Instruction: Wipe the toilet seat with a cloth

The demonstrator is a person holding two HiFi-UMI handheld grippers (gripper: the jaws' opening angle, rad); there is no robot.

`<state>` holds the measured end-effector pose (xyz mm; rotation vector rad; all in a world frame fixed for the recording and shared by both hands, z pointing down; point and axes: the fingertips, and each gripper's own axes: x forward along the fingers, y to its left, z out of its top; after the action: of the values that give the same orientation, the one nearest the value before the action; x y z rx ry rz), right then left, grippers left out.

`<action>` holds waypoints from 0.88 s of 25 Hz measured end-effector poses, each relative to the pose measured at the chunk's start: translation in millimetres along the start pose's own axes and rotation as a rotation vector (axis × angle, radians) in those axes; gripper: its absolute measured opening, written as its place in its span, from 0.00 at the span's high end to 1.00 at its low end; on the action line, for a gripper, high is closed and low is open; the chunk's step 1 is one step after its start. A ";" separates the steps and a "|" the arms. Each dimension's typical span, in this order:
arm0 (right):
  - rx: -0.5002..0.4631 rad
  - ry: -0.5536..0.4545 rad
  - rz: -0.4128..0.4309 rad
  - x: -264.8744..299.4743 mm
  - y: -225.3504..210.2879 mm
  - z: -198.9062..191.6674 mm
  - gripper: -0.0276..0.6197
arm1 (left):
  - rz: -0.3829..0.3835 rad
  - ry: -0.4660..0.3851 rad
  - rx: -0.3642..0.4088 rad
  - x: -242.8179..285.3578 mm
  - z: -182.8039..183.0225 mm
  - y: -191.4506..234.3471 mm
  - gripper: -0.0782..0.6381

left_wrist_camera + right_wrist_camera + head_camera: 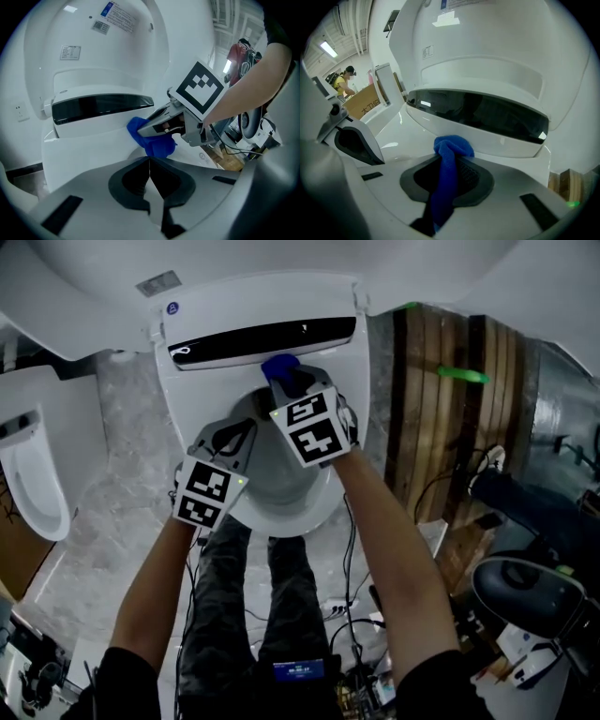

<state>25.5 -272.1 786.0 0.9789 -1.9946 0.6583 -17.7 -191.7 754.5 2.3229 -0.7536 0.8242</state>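
Observation:
The white toilet seat (184,420) lies down under the raised lid, with a black panel behind it. My right gripper (291,382) is shut on a blue cloth (278,366) at the seat's back, just in front of that panel. In the right gripper view the blue cloth (446,183) hangs pinched between the jaws of the right gripper (450,161). My left gripper (242,425) hovers over the bowl's left side, shut and holding nothing. From the left gripper (150,161), the right gripper (161,125) shows ahead, pressing the cloth (157,146) on the seat (84,154).
A second white fixture (33,474) stands at the left. Wooden planks (450,409) lean at the right. Cables (349,615) and a dark device (525,592) lie on the floor near the person's legs (253,596). A person (341,80) stands far off beside a cardboard box (363,103).

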 end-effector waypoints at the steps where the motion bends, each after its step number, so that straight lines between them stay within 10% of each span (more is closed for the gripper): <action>1: -0.006 0.003 0.004 1.1 2.8 0.9 0.86 | 0.001 -0.001 -0.003 -1.6 -0.9 0.6 0.87; 22: -0.050 -0.018 0.096 -32.3 50.6 -9.0 0.86 | 0.048 -0.024 0.050 -53.4 -16.3 -12.6 0.87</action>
<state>0.2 -224.1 758.9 0.8674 -2.0743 0.6503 -50.5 -155.6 724.6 2.3715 -0.8112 0.8464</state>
